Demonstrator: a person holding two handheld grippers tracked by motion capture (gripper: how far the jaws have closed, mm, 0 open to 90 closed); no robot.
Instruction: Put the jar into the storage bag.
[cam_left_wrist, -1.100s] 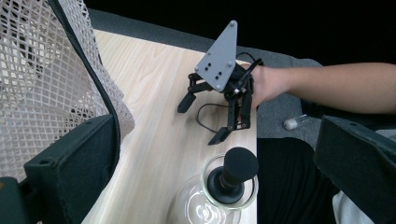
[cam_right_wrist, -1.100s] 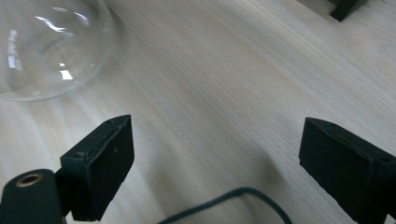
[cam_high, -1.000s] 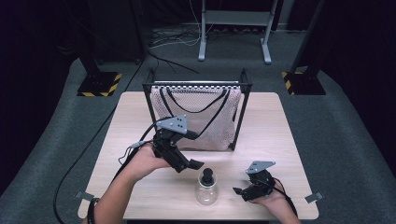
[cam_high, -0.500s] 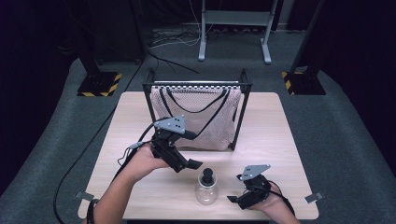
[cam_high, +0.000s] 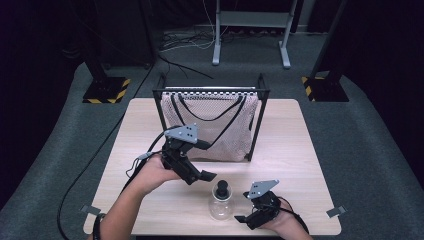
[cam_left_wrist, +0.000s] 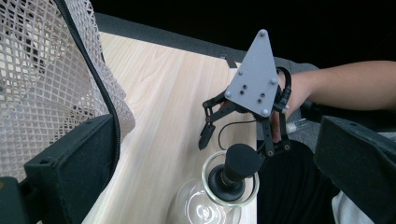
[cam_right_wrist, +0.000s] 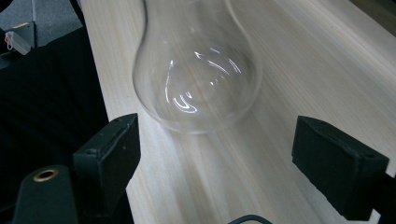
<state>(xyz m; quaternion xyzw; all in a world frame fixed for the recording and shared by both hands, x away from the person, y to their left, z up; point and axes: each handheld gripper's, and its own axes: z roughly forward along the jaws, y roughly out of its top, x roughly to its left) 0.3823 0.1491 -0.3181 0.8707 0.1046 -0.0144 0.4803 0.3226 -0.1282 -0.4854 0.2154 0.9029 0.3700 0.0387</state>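
Glass flask (cam_high: 220, 202) on pale wooden table (cam_high: 300, 150), dark carpeted room, both tools released.

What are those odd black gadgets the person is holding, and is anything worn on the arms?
Each hand-held gripper, left and right, is a black linkage frame ending in two blocky black jaws, topped by a grey three-cornered plate with small holes. A black cable trails from the left one. The forearms are bare; a dark band circles the left one.

Flask (cam_high: 220, 202) stands on table (cam_high: 300, 150) before mesh bag (cam_high: 210, 125), between both grippers
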